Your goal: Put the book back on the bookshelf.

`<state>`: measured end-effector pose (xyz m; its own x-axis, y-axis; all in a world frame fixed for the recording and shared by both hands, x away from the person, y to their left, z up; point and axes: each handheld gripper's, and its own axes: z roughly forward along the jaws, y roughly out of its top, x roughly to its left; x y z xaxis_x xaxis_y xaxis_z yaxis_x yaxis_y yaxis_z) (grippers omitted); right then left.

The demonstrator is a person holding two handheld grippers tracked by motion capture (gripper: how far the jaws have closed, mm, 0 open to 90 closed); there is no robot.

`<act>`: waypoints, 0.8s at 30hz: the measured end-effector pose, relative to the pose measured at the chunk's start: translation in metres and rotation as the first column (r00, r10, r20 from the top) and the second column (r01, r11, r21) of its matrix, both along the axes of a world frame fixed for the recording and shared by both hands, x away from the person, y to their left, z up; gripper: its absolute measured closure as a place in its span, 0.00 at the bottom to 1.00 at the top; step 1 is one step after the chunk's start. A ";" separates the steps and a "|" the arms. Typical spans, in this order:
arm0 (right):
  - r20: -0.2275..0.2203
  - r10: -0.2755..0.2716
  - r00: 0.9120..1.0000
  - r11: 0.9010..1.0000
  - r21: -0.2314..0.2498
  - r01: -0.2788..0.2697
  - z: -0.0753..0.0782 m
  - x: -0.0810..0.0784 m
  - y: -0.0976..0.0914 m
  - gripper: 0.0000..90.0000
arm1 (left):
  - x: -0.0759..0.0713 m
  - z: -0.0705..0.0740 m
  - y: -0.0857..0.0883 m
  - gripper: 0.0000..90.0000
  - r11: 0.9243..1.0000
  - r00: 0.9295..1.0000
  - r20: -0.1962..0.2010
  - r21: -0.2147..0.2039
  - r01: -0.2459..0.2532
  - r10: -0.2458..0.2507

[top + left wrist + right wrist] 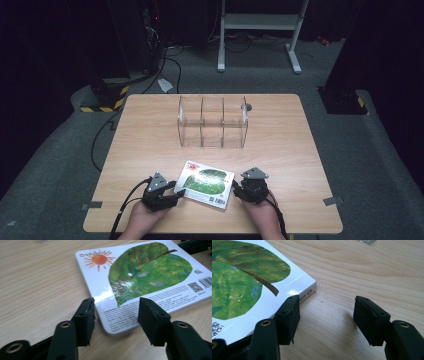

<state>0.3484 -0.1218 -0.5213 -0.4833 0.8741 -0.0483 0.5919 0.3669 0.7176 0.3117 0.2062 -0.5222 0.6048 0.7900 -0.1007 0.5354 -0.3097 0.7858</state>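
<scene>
Left claw [116, 312] straddles book [140, 282]; barcode, QR codes, small unreadable print.

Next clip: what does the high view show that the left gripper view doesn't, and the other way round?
High view alone: the clear divided rack at the far side of the table, both hands, and the right claw open at the book's other end. Left gripper view alone: the sun picture, barcode and small print on the cover. Both: the book lying flat, and the left claw open around its near corner.
</scene>
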 end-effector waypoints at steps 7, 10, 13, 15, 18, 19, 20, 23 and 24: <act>0.002 0.022 1.000 1.000 0.022 -0.022 0.004 -0.012 0.003 0.41 | 0.008 0.006 0.013 0.68 0.995 0.993 0.053 0.014 -0.104 0.103; 0.010 0.047 0.999 0.998 0.043 -0.047 0.006 -0.022 0.005 0.40 | 0.012 0.005 0.013 0.71 0.992 0.992 0.053 0.043 -0.119 0.117; 0.015 0.075 0.997 0.994 0.075 -0.076 0.010 -0.036 0.007 0.38 | 0.029 -0.003 0.011 0.72 0.979 0.986 0.022 0.119 -0.165 0.164; 0.014 0.097 0.995 0.991 0.094 -0.098 0.011 -0.043 0.008 0.36 | 0.034 -0.003 0.010 0.72 0.977 0.984 0.029 0.112 -0.179 0.176; 0.000 0.132 0.991 0.985 0.114 -0.131 0.010 -0.050 0.011 0.32 | 0.040 -0.004 0.005 0.72 0.979 0.985 0.030 0.112 -0.170 0.168; -0.005 0.144 0.990 0.983 0.120 -0.142 0.010 -0.053 0.012 0.31 | 0.041 -0.003 0.004 0.71 0.980 0.987 0.033 0.119 -0.160 0.157; -0.012 0.153 0.988 0.981 0.125 -0.151 0.009 -0.054 0.013 0.30 | 0.041 -0.004 0.002 0.71 0.981 0.987 0.030 0.117 -0.157 0.155; -0.039 0.181 0.983 0.974 0.144 -0.173 0.007 -0.057 0.016 0.28 | 0.042 -0.003 -0.002 0.70 0.982 0.990 0.034 0.122 -0.143 0.139; -0.041 0.187 0.981 0.973 0.143 -0.180 0.006 -0.058 0.017 0.28 | 0.043 -0.003 -0.004 0.71 0.983 0.990 0.031 0.117 -0.144 0.141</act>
<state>0.2904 -0.1049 -0.5153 -0.6347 0.7666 0.0972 0.5629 0.3724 0.7379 0.3542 0.2026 -0.5256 0.4863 0.8737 0.0113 0.5634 -0.3234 0.7603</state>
